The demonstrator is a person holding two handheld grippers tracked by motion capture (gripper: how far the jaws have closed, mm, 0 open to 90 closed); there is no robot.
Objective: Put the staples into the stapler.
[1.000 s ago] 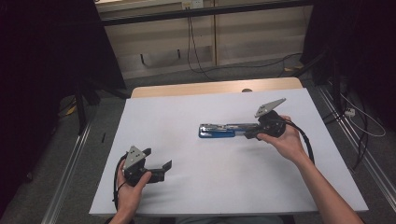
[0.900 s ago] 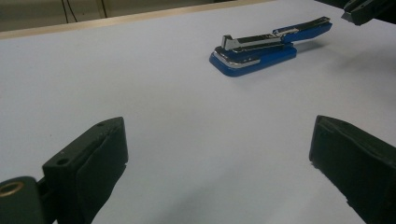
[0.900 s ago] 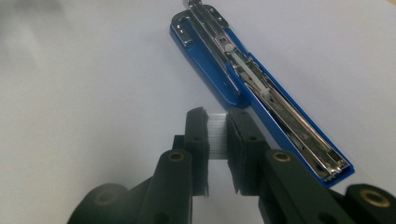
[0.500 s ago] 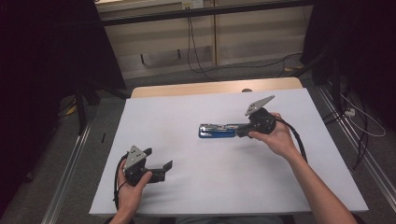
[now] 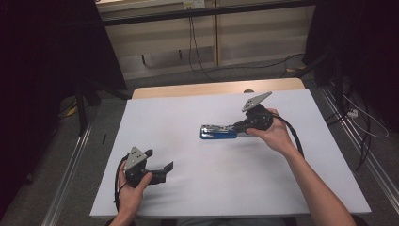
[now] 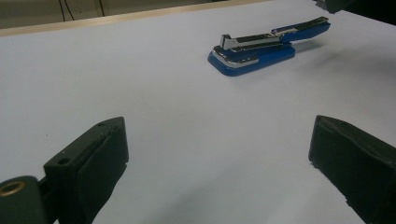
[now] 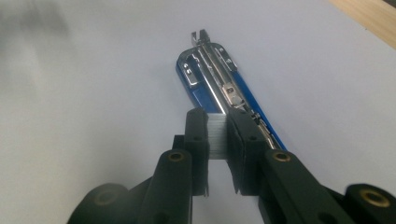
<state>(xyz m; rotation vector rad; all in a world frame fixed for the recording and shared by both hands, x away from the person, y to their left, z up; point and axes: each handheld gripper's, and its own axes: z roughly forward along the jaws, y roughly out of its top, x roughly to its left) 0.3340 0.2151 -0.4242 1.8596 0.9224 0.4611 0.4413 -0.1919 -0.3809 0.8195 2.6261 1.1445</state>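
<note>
A blue stapler (image 5: 217, 132) lies mid-table on the white sheet, its metal magazine (image 7: 210, 70) exposed on top. My right gripper (image 5: 238, 126) sits at the stapler's right end, just over its rear. It is shut on a short silver strip of staples (image 7: 217, 135), which is pinched between the two pads. My left gripper (image 5: 159, 160) rests near the front left of the table, held in a hand. Its jaws stand wide apart with nothing between them (image 6: 217, 140). From there the stapler (image 6: 261, 46) lies farther off, well apart from the jaws.
The white sheet (image 5: 188, 108) covers most of the table, and a wooden strip (image 5: 197, 89) shows along the far edge. Cables trail on the floor beyond and to the right (image 5: 357, 117). Dark stands flank both sides of the table.
My right gripper has shifted a little to the left and farther away, closer over the stapler's rear, still holding the staples. The stapler and the left gripper have not moved.
</note>
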